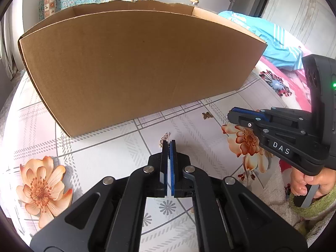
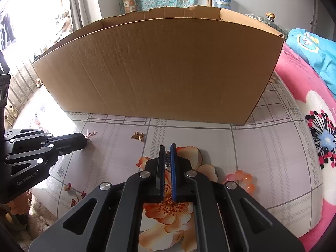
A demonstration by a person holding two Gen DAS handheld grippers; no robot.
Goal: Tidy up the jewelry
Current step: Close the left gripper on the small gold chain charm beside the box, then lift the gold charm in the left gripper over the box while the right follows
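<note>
A floral tablecloth [image 2: 262, 147] carries a cardboard box [image 2: 163, 69], butterfly charm [image 2: 138, 136] and pink beads [image 2: 241, 178].

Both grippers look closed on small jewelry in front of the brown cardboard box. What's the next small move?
Probably lift the right gripper straight up: its jaws look closed on a small silvery piece, and the tall brown cardboard box wall stands ahead. The left gripper pinches a thin chain.

- I see a thin gold chain [image 1: 164, 139] lying on the cloth, one end pinched.
- A small gold flower charm [image 2: 138, 136] lies flat, apart, before the cardboard box [image 2: 159, 69].
</note>
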